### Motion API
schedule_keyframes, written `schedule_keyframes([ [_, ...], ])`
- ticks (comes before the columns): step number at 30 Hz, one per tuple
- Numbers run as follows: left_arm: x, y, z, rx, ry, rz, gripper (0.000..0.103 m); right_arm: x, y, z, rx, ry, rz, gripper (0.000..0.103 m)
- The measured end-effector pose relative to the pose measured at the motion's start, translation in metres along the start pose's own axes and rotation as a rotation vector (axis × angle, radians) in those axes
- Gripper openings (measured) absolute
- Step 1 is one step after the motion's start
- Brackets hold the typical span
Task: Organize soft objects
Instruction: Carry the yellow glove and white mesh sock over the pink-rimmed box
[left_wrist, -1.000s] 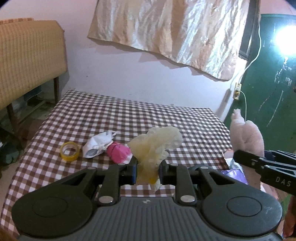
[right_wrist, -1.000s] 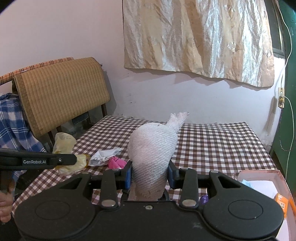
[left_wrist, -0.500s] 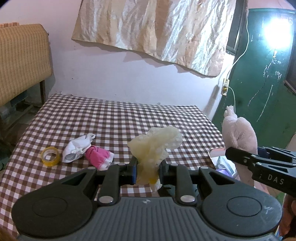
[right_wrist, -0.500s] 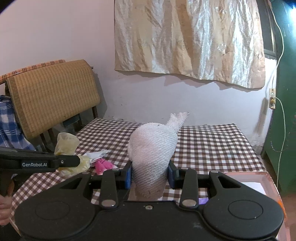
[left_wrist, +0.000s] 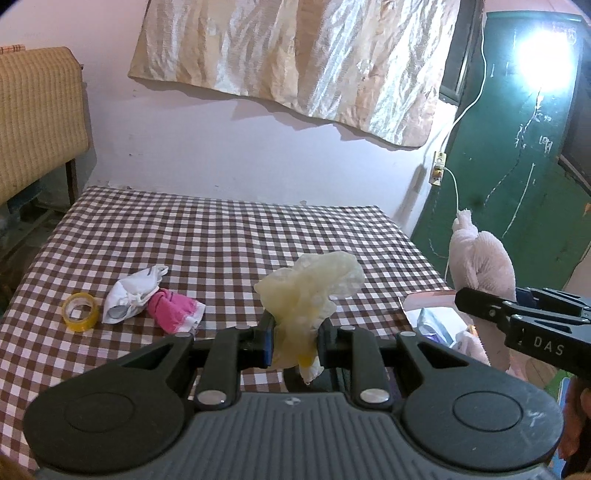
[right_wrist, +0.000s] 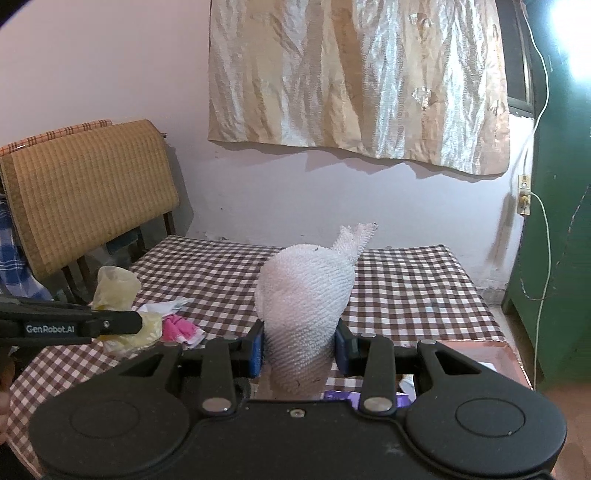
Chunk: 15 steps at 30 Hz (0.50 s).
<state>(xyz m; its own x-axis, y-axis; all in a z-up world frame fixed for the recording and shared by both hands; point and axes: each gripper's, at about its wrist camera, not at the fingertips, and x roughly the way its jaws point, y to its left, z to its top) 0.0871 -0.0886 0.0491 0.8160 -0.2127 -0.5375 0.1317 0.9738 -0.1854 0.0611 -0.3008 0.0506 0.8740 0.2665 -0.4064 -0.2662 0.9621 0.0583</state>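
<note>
The table with its brown-and-white checked tablecloth (left_wrist: 229, 236) stretches ahead of both grippers. A pink-rimmed open box (right_wrist: 495, 354) sits just ahead and to the right of the right gripper (right_wrist: 299, 347), which pinches a white terry towel (right_wrist: 306, 288) standing upright between its pads. The left gripper (left_wrist: 295, 341) is clamped on a crumpled pale yellow glove (left_wrist: 310, 291). Ahead and to its left on the cloth lie a white face mask (left_wrist: 129, 291), touching it a pink sock (left_wrist: 173, 310), and a yellow tape roll (left_wrist: 79, 312) just beside them.
</note>
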Motion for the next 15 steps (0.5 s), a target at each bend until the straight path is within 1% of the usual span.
schedule_keyframes([
  [15,0.009,-0.019,-0.002,0.023,0.015,-0.039,0.024,-0.007,-0.017,-0.004,0.02,0.011,-0.044,0.045],
])
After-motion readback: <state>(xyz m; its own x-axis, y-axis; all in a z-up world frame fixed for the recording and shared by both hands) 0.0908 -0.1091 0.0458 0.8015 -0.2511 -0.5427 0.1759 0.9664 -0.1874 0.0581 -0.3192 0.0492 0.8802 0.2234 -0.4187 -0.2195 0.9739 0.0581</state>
